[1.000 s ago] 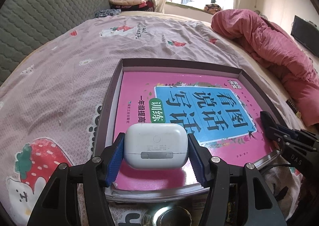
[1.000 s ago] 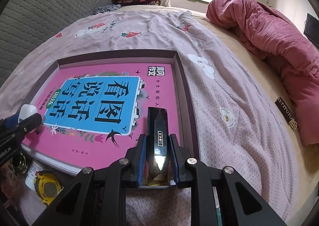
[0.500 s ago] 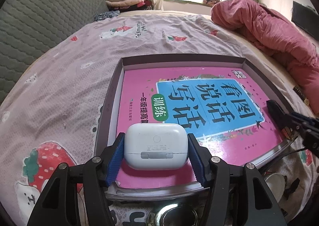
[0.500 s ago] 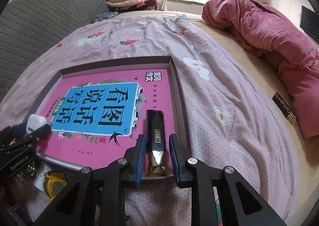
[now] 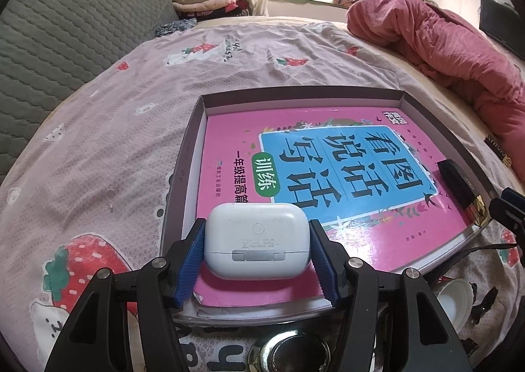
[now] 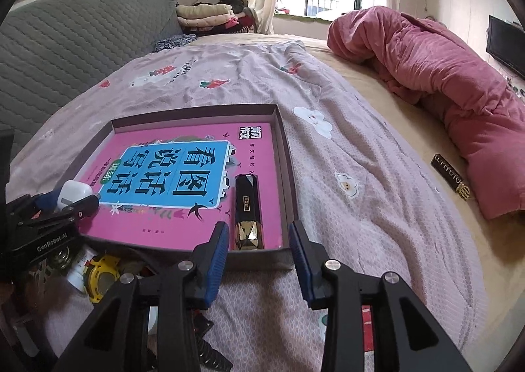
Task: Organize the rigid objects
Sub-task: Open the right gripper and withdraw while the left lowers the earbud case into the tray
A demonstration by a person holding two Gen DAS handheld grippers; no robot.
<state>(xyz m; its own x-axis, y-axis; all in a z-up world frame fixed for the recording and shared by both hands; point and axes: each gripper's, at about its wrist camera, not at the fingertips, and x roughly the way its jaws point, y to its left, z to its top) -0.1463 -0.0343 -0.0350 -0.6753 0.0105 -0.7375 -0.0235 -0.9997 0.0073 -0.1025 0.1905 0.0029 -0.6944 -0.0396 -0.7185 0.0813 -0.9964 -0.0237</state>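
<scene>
A shallow brown box (image 5: pixel 192 145) lies on the bed with a pink book (image 5: pixel 328 175) inside. My left gripper (image 5: pixel 257 252) is shut on a white earbud case (image 5: pixel 257 240) and holds it over the book's near left corner. The case also shows in the right wrist view (image 6: pixel 73 193). My right gripper (image 6: pixel 257 255) is open and empty, just behind the box's near edge. A black and gold lipstick (image 6: pixel 247 211) lies on the book (image 6: pixel 183 181) in the box (image 6: pixel 285 162), ahead of the right gripper. The lipstick also shows in the left wrist view (image 5: pixel 459 181).
A rolled pink quilt (image 6: pixel 443 83) lies at the right of the bed. A second black and gold case (image 6: pixel 449 175) lies beside it. A yellow tape measure (image 6: pixel 101 276) and small clutter sit before the box. A grey headboard (image 5: pixel 65 33) stands left.
My right gripper opened, let go of the lipstick onto the book and drew back. My left gripper kept hold of the earbud case.
</scene>
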